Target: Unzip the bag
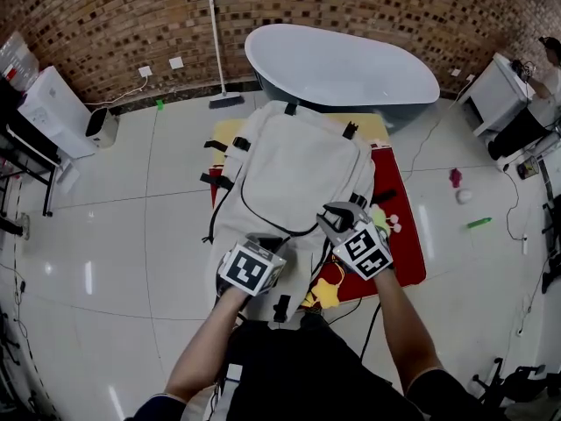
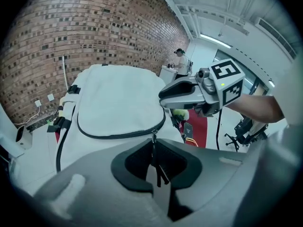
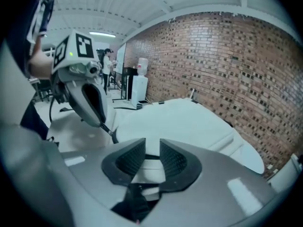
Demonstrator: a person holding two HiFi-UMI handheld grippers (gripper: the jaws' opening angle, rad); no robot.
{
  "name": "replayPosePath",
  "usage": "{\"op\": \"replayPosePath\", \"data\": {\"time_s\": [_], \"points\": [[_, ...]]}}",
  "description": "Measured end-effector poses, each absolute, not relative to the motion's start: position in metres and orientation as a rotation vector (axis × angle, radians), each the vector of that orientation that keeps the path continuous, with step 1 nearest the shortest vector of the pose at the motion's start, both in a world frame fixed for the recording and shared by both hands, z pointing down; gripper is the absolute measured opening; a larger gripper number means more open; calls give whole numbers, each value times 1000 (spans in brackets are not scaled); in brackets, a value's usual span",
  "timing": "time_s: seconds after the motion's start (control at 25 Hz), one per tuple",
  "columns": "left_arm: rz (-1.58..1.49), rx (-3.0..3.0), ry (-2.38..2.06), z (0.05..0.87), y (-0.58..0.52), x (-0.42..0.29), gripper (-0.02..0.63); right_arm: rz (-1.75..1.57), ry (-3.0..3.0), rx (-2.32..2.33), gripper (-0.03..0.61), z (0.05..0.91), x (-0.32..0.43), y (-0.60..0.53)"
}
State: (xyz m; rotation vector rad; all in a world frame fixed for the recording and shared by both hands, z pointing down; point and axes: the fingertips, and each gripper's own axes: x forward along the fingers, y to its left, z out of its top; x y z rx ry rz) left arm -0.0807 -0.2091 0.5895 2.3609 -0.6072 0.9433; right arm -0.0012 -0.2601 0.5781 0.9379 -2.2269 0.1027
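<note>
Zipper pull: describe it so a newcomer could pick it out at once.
A white backpack lies on the red mat before the bathtub. A dark zipper line curves across its front panel, and at the near bottom of that curve hangs the zipper pull, pinched in the left tongs. Unlike the black strap buckles at the bag's side, it is a thin dark cord.
</note>
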Motion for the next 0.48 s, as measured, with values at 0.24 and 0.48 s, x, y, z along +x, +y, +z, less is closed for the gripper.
{"op": "replayPosePath", "data": {"time_s": [0.24, 0.48], "points": [[932, 2338, -619, 594, -208, -81, 31, 11, -2312, 577, 175, 583, -50, -224], [934, 2332, -666, 588, -211, -84, 32, -108, -2222, 435, 104, 608, -49, -217]]}}
